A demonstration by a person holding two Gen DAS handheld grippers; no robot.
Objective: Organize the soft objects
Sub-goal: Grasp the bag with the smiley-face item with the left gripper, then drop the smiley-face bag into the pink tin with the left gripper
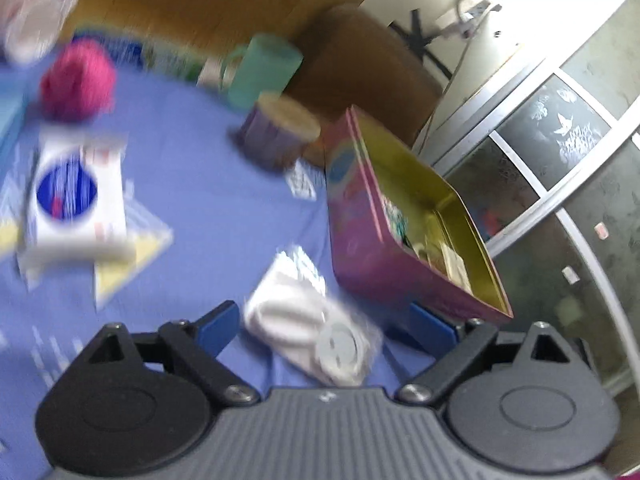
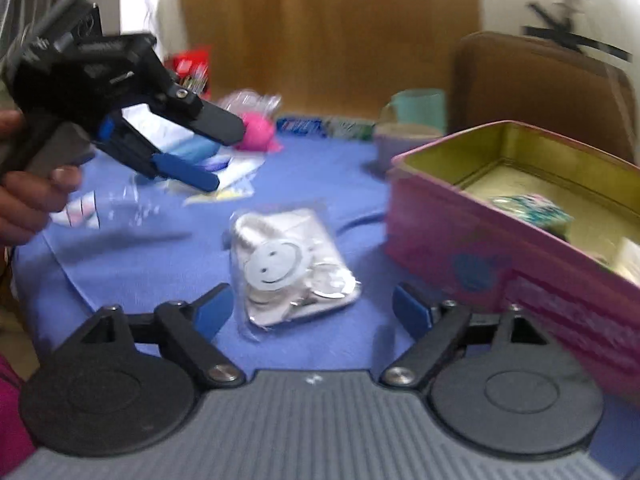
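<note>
A white soft item with a smiley face, sealed in a clear packet [image 1: 296, 312] [image 2: 280, 264], lies flat on the blue cloth. My left gripper [image 1: 326, 326] is open, its blue pads either side of the packet's near end without pressing on it. My right gripper [image 2: 312, 312] is also open, just short of the packet. In the right wrist view the left gripper [image 2: 224, 156] hangs at upper left in a person's hand, with its jaws apart. A pink tin [image 1: 360, 248] [image 2: 480, 248] with a gold inside stands open to the right, holding a few small items.
On the cloth sit a pink fluffy ball [image 1: 76, 80] [image 2: 258, 132], a white wipes pack with a blue circle [image 1: 76, 196], a teal mug [image 1: 264, 68] [image 2: 420, 108] and a purple cup with a wooden lid [image 1: 280, 132]. A brown chair back [image 2: 540, 88] stands behind the table.
</note>
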